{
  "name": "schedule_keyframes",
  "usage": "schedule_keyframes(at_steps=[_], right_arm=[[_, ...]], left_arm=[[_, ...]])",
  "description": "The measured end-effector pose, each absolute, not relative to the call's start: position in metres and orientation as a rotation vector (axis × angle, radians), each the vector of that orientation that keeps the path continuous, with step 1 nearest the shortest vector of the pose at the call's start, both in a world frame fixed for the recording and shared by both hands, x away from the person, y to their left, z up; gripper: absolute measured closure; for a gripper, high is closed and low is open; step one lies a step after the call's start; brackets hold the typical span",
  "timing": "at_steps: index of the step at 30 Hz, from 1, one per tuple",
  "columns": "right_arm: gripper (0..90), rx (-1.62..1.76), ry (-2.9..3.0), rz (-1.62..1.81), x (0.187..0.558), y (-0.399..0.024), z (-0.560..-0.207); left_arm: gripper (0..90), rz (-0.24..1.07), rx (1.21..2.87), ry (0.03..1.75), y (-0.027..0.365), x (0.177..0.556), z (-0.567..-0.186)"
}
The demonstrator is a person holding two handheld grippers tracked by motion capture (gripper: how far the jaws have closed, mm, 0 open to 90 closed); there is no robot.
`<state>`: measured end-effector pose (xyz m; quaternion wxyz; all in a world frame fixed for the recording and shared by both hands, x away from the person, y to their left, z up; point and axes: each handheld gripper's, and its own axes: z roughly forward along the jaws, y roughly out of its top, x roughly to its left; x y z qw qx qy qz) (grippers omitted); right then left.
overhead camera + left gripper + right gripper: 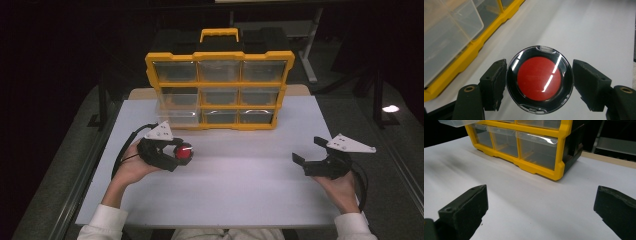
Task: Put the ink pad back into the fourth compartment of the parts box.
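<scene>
A round black case with a red centre and a clear lid (539, 79) sits between the jaws of my left gripper (539, 86), which is shut on its rim from both sides. In the high view that gripper (181, 154) holds the red case (185, 151) just above the white table top, in front of the yellow organizer's lower left corner. My right gripper (306, 149) rests over the right part of the table with its jaws wide apart and nothing between them. The right gripper view has its fingers (466, 207) spread over bare white surface.
A yellow and black organizer (220, 56) with several clear drawers stands at the back centre of the white table (235, 185). Its bottom left drawer (177, 116) is pulled out toward me. A yellow carry handle (219, 33) tops it. Dark floor surrounds the table.
</scene>
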<state>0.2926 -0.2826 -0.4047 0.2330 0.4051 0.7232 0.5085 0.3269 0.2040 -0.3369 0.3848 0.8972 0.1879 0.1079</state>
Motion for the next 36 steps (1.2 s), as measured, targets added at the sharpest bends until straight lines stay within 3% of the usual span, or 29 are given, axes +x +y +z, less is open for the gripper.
schedule_keyframes(at_steps=[36], right_arm=[[0.0,1.13,1.976,1.391,0.291,-0.285,-0.405]], left_arm=[[29.8,0.4,2.233,0.473,0.225,0.336,-0.266]])
